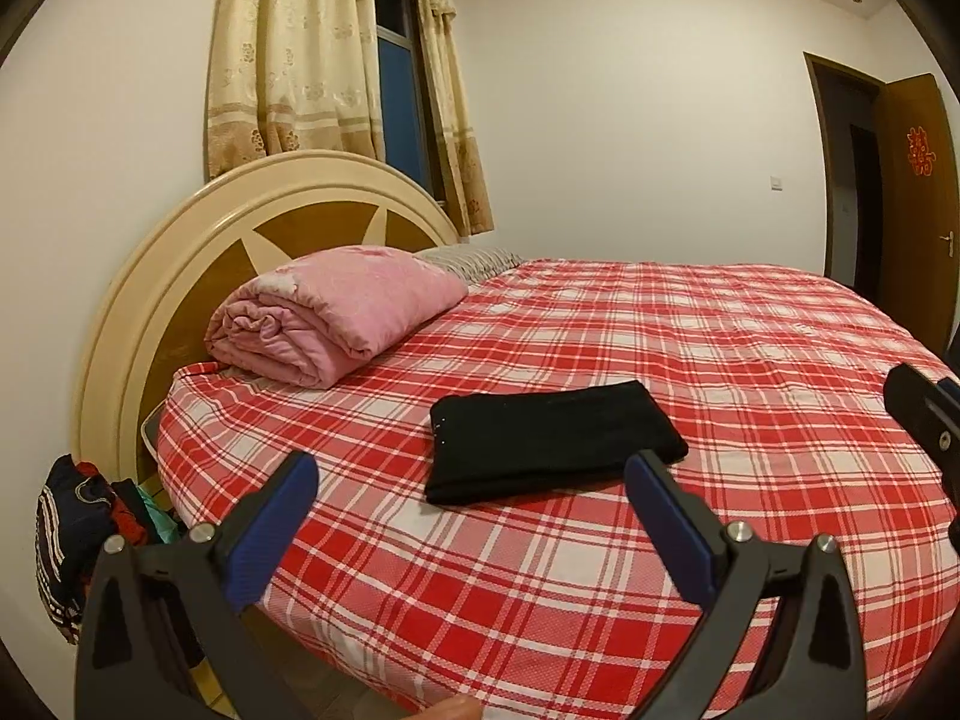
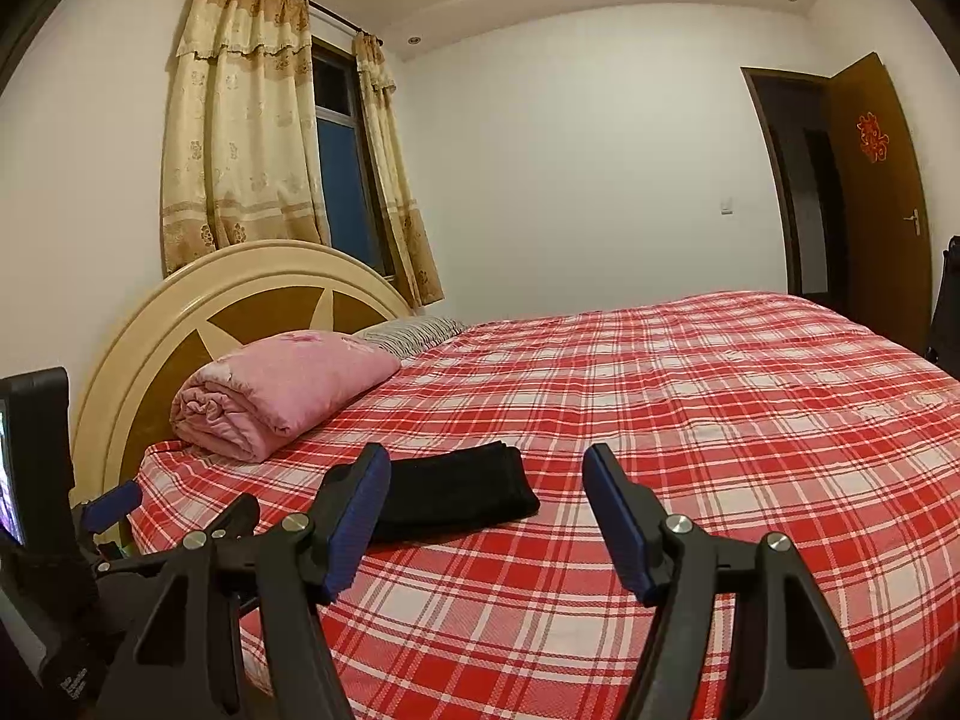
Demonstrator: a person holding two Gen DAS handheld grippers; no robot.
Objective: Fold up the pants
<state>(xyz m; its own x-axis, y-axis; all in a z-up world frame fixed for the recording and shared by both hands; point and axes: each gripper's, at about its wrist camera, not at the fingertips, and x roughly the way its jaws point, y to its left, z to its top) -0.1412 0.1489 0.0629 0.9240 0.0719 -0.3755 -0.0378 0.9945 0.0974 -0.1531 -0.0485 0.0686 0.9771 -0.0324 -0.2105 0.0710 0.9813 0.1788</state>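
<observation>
The black pants lie folded into a flat rectangle on the red plaid bed. My left gripper is open and empty, held above the near edge of the bed, just short of the pants. In the right wrist view the pants lie ahead and to the left. My right gripper is open and empty, held back from the pants above the bed. Part of the right gripper shows at the right edge of the left wrist view, and the left gripper shows at the lower left of the right wrist view.
A rolled pink quilt and a striped pillow lie by the round headboard. A pile of clothes sits on the floor at the left of the bed. An open brown door is at the far right.
</observation>
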